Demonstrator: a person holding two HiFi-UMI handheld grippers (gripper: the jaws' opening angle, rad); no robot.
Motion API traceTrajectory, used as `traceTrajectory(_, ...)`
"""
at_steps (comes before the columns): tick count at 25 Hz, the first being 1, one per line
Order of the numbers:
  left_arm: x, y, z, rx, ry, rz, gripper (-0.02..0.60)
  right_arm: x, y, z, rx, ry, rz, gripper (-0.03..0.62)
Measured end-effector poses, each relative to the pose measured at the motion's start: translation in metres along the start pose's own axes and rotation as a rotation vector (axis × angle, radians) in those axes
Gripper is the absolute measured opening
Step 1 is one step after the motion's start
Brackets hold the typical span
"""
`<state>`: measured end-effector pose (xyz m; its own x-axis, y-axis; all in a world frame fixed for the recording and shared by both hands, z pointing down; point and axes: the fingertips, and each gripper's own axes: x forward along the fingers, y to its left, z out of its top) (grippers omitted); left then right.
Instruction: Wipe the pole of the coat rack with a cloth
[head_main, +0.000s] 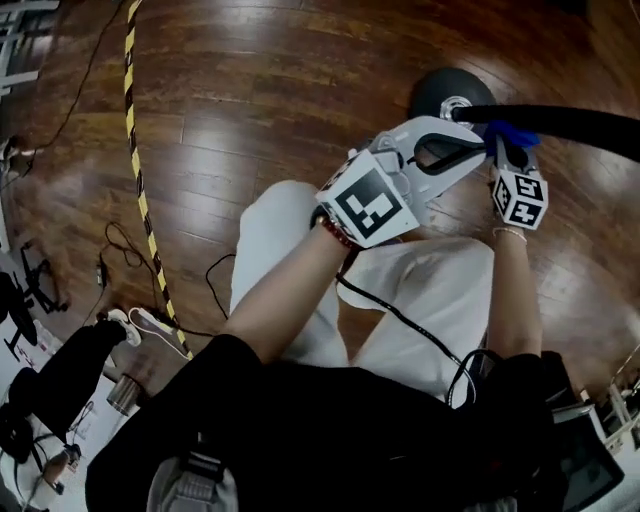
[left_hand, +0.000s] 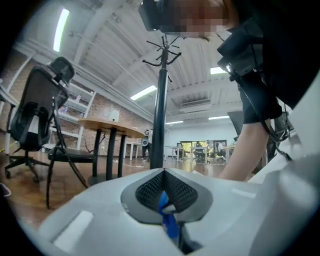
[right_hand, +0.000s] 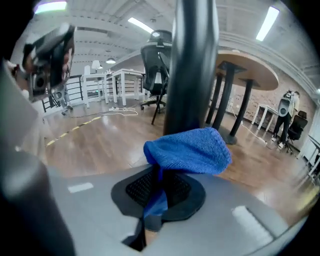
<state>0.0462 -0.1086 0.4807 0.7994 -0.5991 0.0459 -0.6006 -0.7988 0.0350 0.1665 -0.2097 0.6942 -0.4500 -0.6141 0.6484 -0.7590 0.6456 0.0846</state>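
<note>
now left tongs (left_hand: 164, 175), right tongs (right_hand: 156, 170) — both clamped on blue cloth (right_hand: 190, 150), at pole (right_hand: 192, 65)

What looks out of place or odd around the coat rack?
Nothing stands out. The coat rack pole stands upright; the blue cloth is bunched against it, pinched in the right tool, with a corner in the left tool.

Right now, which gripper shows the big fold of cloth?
The right gripper: a thick blue fold of cloth bulges beyond its shut fingers. The left gripper pinches only a thin blue sliver.

Cloth (right_hand: 190, 150) before pole (right_hand: 192, 65), perhaps touching
</note>
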Motion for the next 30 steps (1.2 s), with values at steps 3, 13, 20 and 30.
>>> traceTrajectory(3,-0.057,0.002,0.031,-0.059,0.012,0.062,-0.006,-0.062,0.012,0.081,-0.015,-0.095,0.013,0.02)
traceTrajectory(13,-0.151,-0.049,0.257,-0.037,0.006,0.089,-0.006,-0.28,-0.001,0.319,0.039,-0.373,-0.106,0.02)
traceTrajectory(20,-0.164,-0.05,0.466,0.094,-0.173,0.009,-0.006,-0.51,0.08,0.45,0.155,-0.594,0.048,0.02)
traceTrajectory(30,-0.149,-0.124,0.655,0.184,-0.132,-0.202,-0.006,-0.723,0.133,0.583,0.089,-0.909,0.088,0.02)
